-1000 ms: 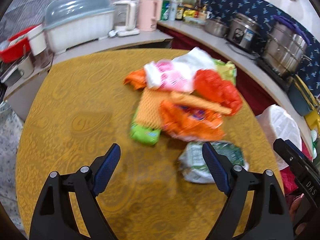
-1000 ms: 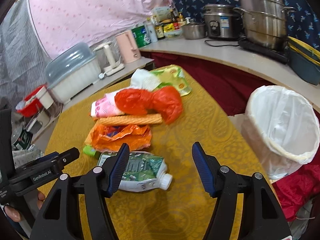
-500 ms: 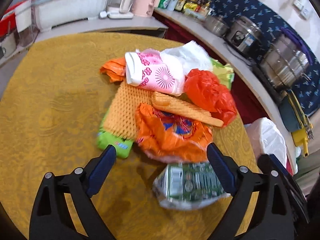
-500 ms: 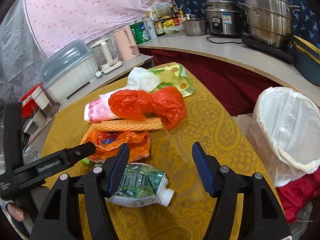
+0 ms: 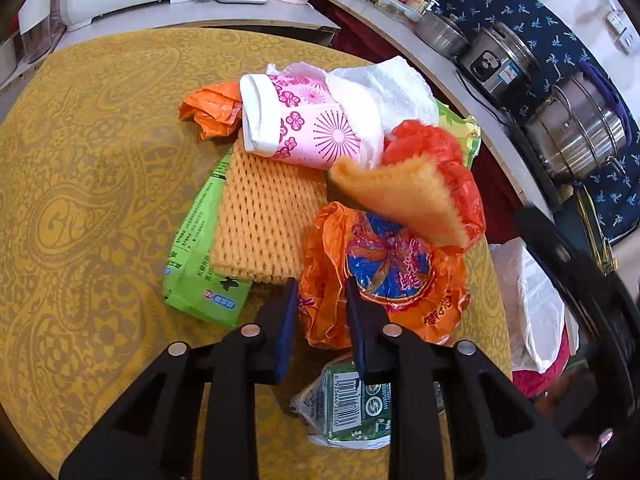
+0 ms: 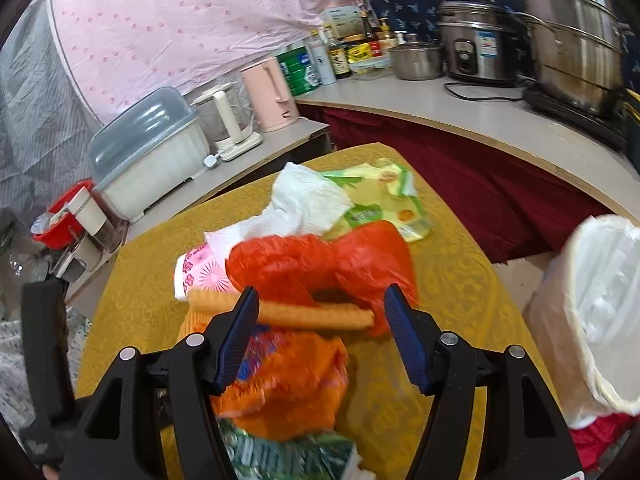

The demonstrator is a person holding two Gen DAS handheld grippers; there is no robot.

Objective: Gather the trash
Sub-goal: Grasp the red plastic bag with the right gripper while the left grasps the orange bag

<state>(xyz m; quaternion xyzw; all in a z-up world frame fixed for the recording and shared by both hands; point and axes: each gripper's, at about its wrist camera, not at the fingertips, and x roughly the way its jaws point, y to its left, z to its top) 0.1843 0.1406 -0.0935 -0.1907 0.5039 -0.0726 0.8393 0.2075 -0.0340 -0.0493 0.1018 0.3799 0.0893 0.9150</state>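
Observation:
A heap of trash lies on the round yellow table [image 5: 80,200]. My left gripper [image 5: 322,294] is shut on the near edge of the orange plastic wrapper [image 5: 384,276]. Around it lie an orange foam net [image 5: 264,220], a green packet [image 5: 200,276], a pink paper cup [image 5: 308,128], a white paper towel [image 5: 388,92], a red plastic bag [image 5: 452,160] and a green pouch [image 5: 352,408]. My right gripper [image 6: 320,308] is open above the orange wrapper [image 6: 288,380], its fingers either side of a rolled foam net [image 6: 316,314] and the red bag [image 6: 320,264].
A bin lined with a white bag [image 6: 600,308] stands off the table's right edge. A counter behind holds a rice cooker [image 6: 476,44], a steel steamer pot [image 6: 572,32], a pink kettle [image 6: 270,94] and a lidded white box [image 6: 148,152].
My left gripper went from wide open to shut on the orange wrapper's edge. My right gripper moved forward over the heap, past the green pouch, still open.

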